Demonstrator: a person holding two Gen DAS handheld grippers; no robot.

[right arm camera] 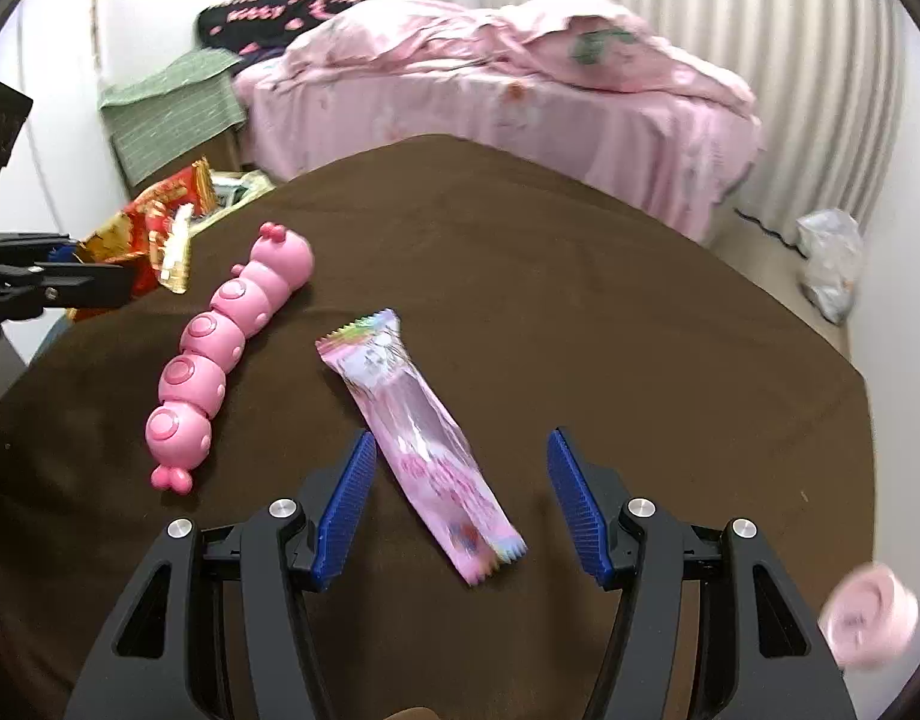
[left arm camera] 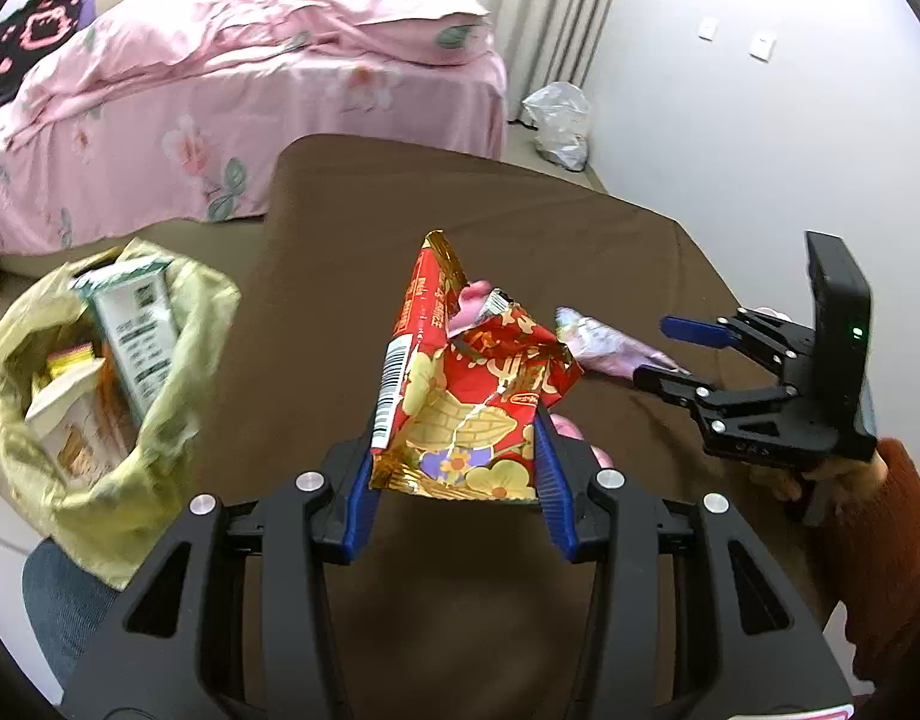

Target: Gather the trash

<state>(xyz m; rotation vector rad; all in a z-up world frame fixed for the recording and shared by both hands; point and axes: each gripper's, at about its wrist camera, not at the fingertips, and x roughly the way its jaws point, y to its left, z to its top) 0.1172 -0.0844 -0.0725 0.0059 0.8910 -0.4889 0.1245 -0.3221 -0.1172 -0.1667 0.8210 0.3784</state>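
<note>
A crinkled, glossy foil snack wrapper (left arm camera: pixel 466 408) in red and gold sits against matt brown cloth covering the table (right arm camera: pixel 520 252). Nearby, a shiny pink plastic-film wrapper (right arm camera: pixel 421 444) and a smooth, glossy pink plastic caterpillar toy (right arm camera: pixel 220 348). The yellow bag (left arm camera: pixel 178 360) looks thin, crumpled plastic.
</note>
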